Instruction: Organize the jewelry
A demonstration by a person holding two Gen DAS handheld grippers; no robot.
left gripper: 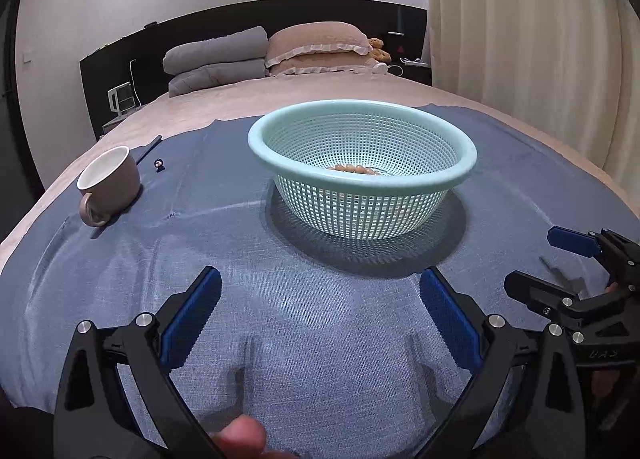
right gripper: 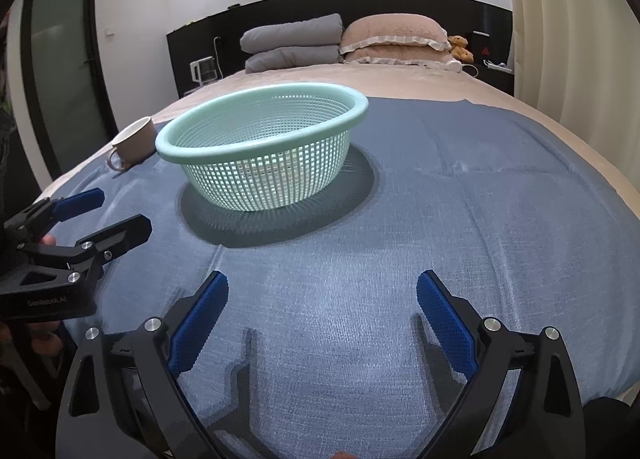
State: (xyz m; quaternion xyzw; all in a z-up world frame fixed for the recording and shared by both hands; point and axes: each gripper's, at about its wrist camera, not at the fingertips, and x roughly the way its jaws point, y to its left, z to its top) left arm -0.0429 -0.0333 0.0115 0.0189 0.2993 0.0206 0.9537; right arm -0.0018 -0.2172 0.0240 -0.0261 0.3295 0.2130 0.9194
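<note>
A mint green mesh basket (left gripper: pixel 362 179) stands on a blue cloth (left gripper: pixel 304 299) spread over a bed. A string of brown beads (left gripper: pixel 352 168) lies inside it. A small ring-like piece (left gripper: pixel 159 164) lies on the cloth left of the basket, near a brown cup (left gripper: pixel 110 183). My left gripper (left gripper: pixel 320 299) is open and empty, in front of the basket. My right gripper (right gripper: pixel 322 299) is open and empty, to the right of and nearer than the basket (right gripper: pixel 260 147). The right gripper (left gripper: pixel 560 259) also shows at the left wrist view's right edge, and the left gripper (right gripper: pixel 108 211) at the right wrist view's left edge.
The cup (right gripper: pixel 134 141) lies behind and left of the basket. Grey folded bedding (left gripper: pixel 218 59) and pink pillows (left gripper: pixel 320 47) lie at the head of the bed. A curtain (left gripper: pixel 520 39) hangs on the right. A dark door (right gripper: pixel 60 67) stands on the left.
</note>
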